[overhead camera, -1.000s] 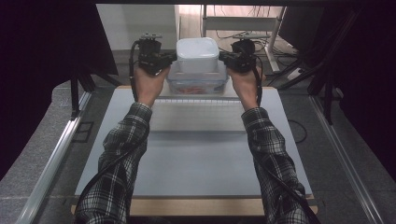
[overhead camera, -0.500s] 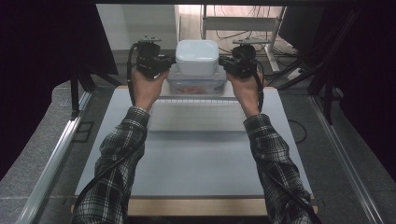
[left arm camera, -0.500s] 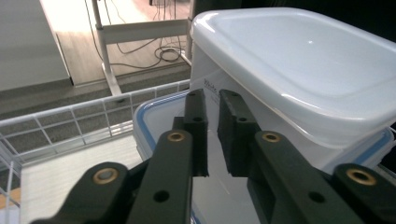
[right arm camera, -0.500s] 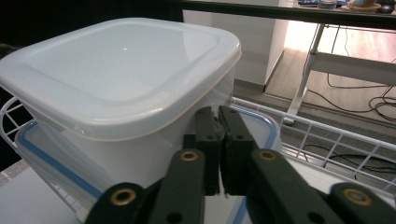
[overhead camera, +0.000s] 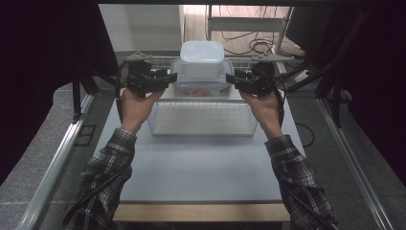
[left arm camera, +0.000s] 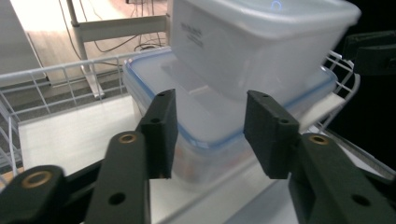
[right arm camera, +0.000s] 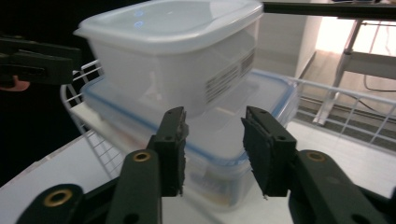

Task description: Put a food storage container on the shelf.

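A white lidded tub (overhead camera: 202, 57) is stacked on a clear, blue-rimmed container (overhead camera: 200, 86) that rests at the back of a white wire basket (overhead camera: 201, 125). My left gripper (overhead camera: 165, 79) is at the stack's left side and my right gripper (overhead camera: 233, 80) at its right, both pointing inward. Their jaws have just been opening. In the left gripper view the left gripper (left arm camera: 210, 130) frames the blue-rimmed container (left arm camera: 205, 116) without pressing on it. The right gripper (right arm camera: 214, 144) likewise stands apart from that container's corner (right arm camera: 219, 140), below the tub (right arm camera: 173, 60).
The basket sits on a pale table (overhead camera: 201, 172) with a wooden front edge. Dark curtains hang at both sides. A metal rail (overhead camera: 57, 163) runs along the left. Cables and a stand (overhead camera: 249, 28) lie beyond the table.
Both grippers were closed against the lower container's sides. They have since opened, let go of it, and drawn back toward the person. The stack stays in the basket.
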